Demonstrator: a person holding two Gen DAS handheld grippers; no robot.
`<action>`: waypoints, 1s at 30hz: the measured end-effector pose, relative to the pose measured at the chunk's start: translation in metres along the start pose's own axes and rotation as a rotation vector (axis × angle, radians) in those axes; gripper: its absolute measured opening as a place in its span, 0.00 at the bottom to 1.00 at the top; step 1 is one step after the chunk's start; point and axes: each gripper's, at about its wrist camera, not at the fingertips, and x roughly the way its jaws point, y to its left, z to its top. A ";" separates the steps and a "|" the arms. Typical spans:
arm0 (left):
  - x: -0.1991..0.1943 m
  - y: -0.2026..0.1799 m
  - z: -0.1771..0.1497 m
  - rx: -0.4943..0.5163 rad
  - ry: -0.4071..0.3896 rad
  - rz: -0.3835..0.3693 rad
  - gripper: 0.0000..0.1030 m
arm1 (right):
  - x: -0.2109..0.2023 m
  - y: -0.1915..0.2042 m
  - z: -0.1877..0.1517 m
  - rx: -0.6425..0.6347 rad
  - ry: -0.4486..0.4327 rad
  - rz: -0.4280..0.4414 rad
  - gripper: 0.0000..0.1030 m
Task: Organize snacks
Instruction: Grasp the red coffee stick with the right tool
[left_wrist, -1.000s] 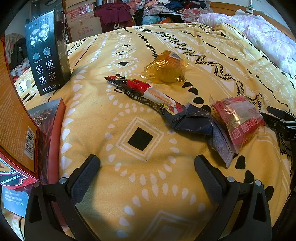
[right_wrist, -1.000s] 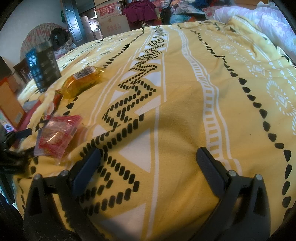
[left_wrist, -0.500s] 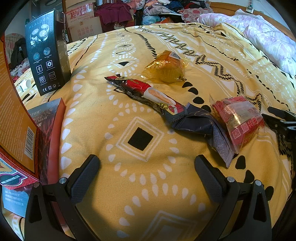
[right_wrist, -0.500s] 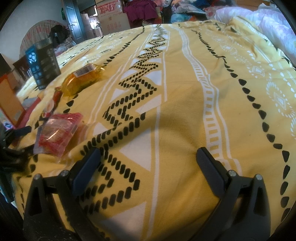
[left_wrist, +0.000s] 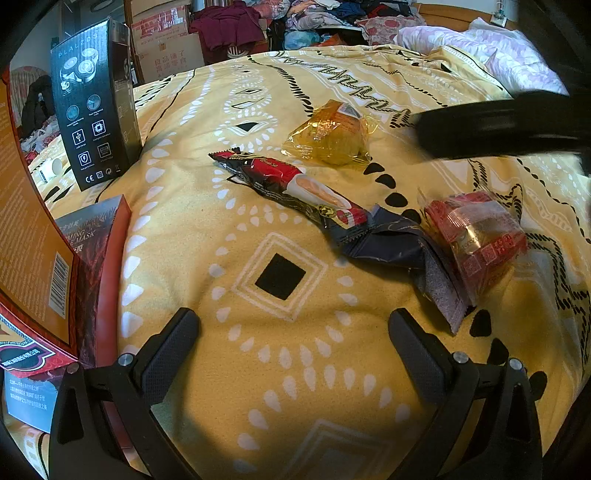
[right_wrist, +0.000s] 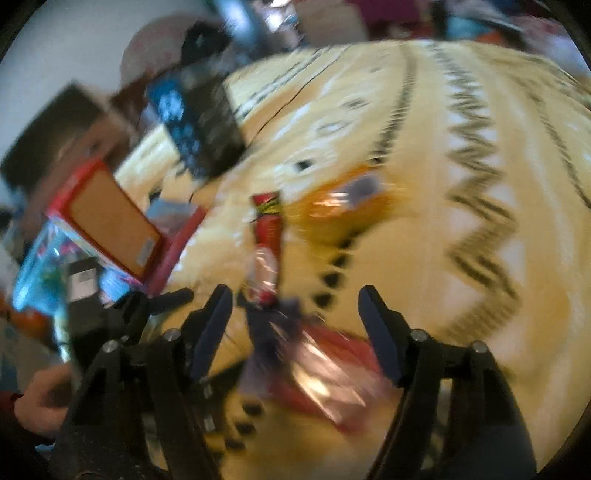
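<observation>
Several snacks lie on the yellow patterned bedspread (left_wrist: 280, 369): a yellow wrapped cake (left_wrist: 330, 134), a long red and black snack bar (left_wrist: 288, 184), a dark blue packet (left_wrist: 399, 247) and a red wrapped cake (left_wrist: 476, 232). My left gripper (left_wrist: 293, 336) is open and empty, low over the bedspread in front of them. My right gripper (right_wrist: 293, 317) is open, above the red wrapped cake (right_wrist: 325, 373), with the snack bar (right_wrist: 267, 236) and yellow cake (right_wrist: 343, 206) beyond. The right wrist view is blurred. A blurred finger of the right gripper (left_wrist: 495, 123) crosses the left wrist view's upper right.
A tall black box (left_wrist: 92, 103) stands at the far left. An orange and red box (left_wrist: 33, 236) and a dark red box (left_wrist: 96, 236) lie at the left edge. Cardboard boxes and clothes pile up beyond the bed. A pink quilt (left_wrist: 509, 55) lies far right.
My right gripper has swung fast to the left and now sits over the red wrapped cake, with its view blurred. Its jaws stand narrower. My left gripper has not moved.
</observation>
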 end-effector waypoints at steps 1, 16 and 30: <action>0.000 -0.001 0.000 0.003 0.000 0.003 1.00 | 0.019 0.011 0.009 -0.034 0.036 -0.002 0.64; 0.007 0.004 0.008 -0.028 0.022 0.013 1.00 | 0.014 0.030 0.036 -0.054 -0.022 0.055 0.22; -0.012 0.027 0.019 -0.231 0.110 -0.145 0.98 | -0.087 -0.049 -0.084 0.212 -0.095 -0.036 0.23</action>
